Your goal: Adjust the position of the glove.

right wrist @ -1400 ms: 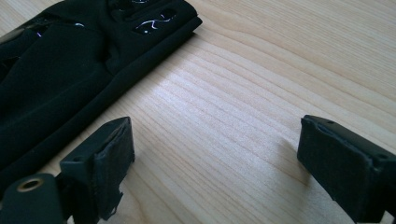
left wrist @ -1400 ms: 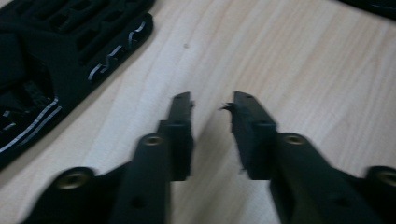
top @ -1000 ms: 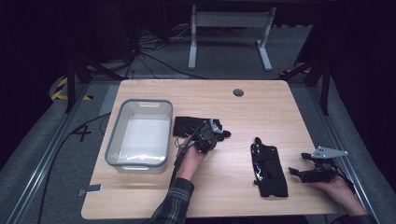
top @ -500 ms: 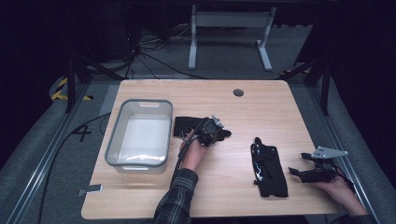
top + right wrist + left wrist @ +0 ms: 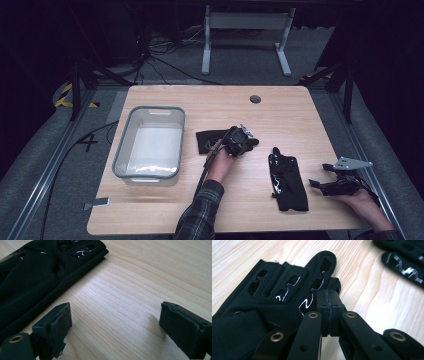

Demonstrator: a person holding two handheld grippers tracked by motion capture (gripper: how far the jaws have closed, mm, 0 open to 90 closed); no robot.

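Around you the room is dark, with grey carpet and loose cables on the floor beyond the pale wooden surface [image 5: 300, 115], and a white metal stand [image 5: 245, 30] behind it. Take the clear plastic bin with the grey rim [image 5: 150, 142] as your landmark: it sits near the surface's left edge, with bare wood behind it up to a small dark grommet hole [image 5: 255, 99] and more bare wood in front of it.

Your left claw [image 5: 248, 139] is just to the right of that bin, clenched on the edge of a black fingerless glove with thin white zigzag markings [image 5: 274, 297]. In the left gripper view the pads meet with a fold of fabric pinched between them by the finger openings. That glove lies flat, its long axis running away from the bin, cuff nearest it.

A second black glove with the same white markings [image 5: 287, 181] lies farther right of the bin, its long axis running front to back. Your right claw [image 5: 320, 176] rests beyond it, near the surface's right edge, released, jaws wide apart over bare wood.

I can't make out any readable writing on either glove.
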